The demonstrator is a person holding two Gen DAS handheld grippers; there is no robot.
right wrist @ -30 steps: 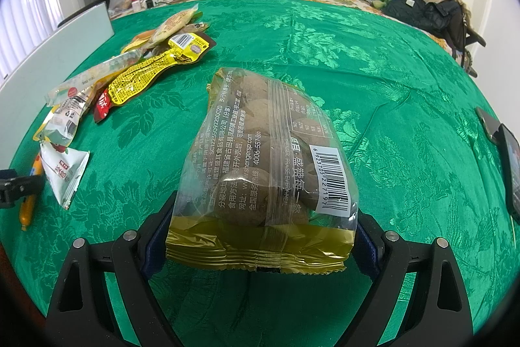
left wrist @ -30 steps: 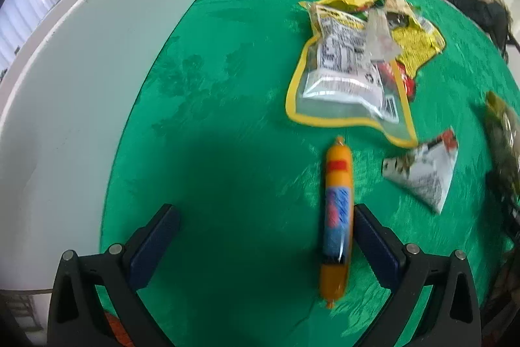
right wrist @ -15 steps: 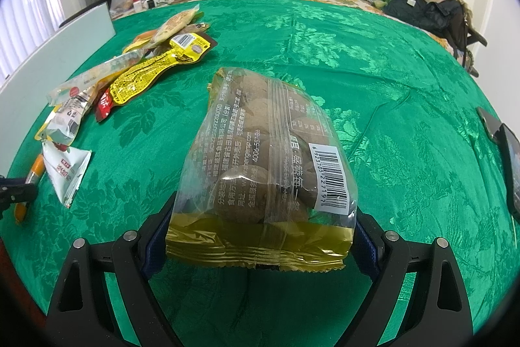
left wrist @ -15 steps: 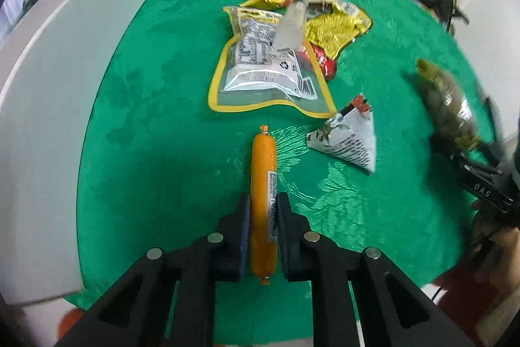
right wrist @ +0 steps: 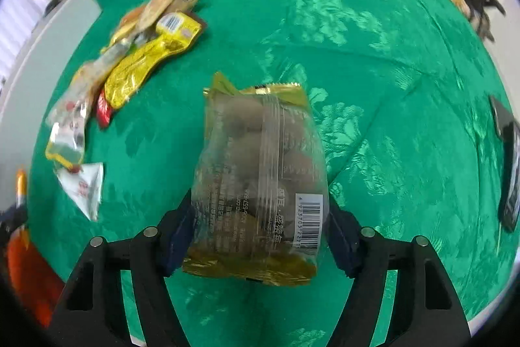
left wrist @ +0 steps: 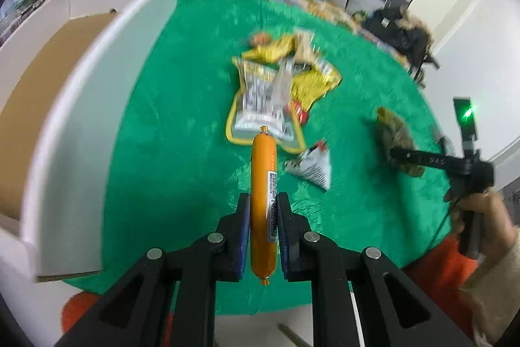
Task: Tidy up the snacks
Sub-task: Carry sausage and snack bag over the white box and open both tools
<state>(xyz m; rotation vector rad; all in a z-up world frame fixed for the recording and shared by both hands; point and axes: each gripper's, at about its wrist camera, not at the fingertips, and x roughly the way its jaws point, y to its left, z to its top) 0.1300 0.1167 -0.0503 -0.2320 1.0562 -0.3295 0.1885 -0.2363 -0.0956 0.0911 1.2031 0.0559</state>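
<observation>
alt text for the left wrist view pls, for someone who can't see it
The left gripper is shut on an orange sausage stick, held over a green cloth. Beyond it lie a pile of snack packets and a small white triangular packet, with a white box at the left. At the right edge, the right gripper has a brownish bag between its closing jaws.

orange sausage stick [left wrist: 263,184] lifted; clear gold-edged bag [right wrist: 258,184] raised.
</observation>
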